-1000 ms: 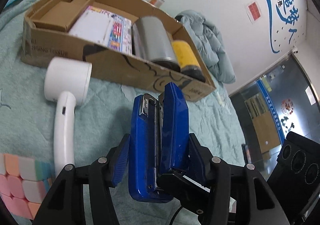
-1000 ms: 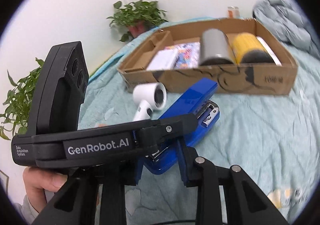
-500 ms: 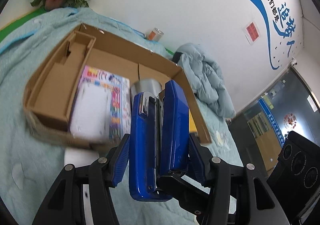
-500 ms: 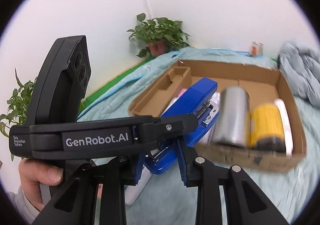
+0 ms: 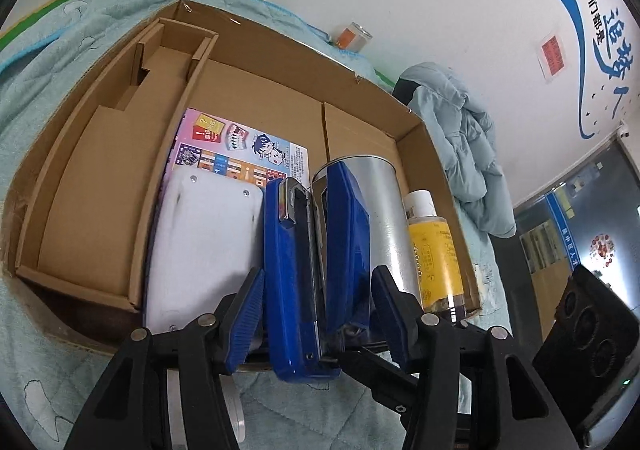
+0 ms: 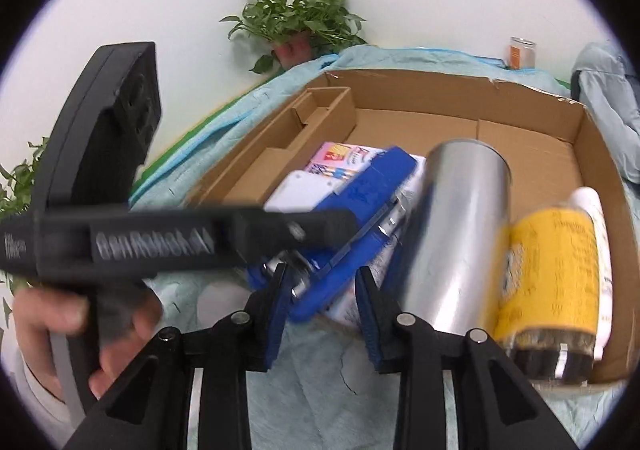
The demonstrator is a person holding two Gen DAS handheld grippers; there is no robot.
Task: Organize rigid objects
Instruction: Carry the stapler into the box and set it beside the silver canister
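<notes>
The left claw [image 5: 316,314] is closed on the blue stapler [image 5: 312,270], one pad against each long side, the stapler held on edge with its nose pointing away. The stapler hangs over the near edge of the cardboard box [image 5: 280,61], above the white device [image 5: 204,246] and the silver can [image 5: 384,217] lying inside.

The right claw [image 6: 322,314] has just been opening; its jaws stand partly apart. The stapler's rear end [image 6: 356,209] lies between them in the right wrist view, but motion blur hides whether the pads touch it.

Box contents, left to right: a cardboard insert [image 5: 100,185], a printed colour card [image 5: 244,153] under the white device, the silver can, and a yellow bottle [image 5: 436,254]. The box rests on a light blue quilted cover [image 5: 36,89]. A hand [image 6: 52,334] grips the left claw's handle.
</notes>
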